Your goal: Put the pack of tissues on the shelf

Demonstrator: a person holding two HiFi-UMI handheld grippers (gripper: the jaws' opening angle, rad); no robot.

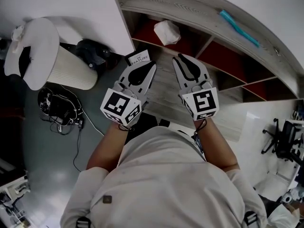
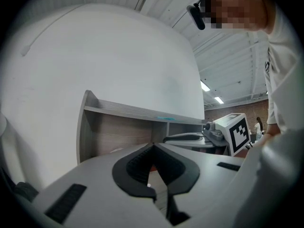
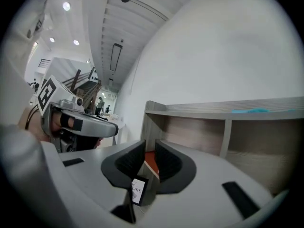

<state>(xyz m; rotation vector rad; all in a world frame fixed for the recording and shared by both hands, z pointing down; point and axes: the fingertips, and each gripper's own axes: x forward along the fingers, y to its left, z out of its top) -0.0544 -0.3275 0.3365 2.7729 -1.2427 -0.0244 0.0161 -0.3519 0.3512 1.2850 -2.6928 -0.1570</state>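
Shelf point(image 1: 199, 6) of pale wood stands in front of the person, with red floors in its compartments; the pack point(image 1: 140, 57), small and dark with a white label, stands upright at the shelf's left front corner, on the low front board and outside the compartments. Left gripper point(image 1: 152, 65) is before the shelf with its tips just beside the pack; whether they touch it I cannot tell; in the left gripper view its jaws meet at the tips and nothing is seen between them. Right gripper point(image 3: 149, 144) is also before the shelf, to the right of the left one and near the middle of the front board; its jaws stand narrow, with a thin gap through which the red floor shows; the pads press on nothing. In the right gripper view the pack appears low in that gap, beyond the jaws and not between them. White crumpled bundle point(image 1: 167, 32) lies in the shelf's left compartment; a teal thing point(image 1: 240, 28) lies on the shelf's top board; a white ribbed bin point(image 1: 71, 70) stands on the floor to the left of the shelf.
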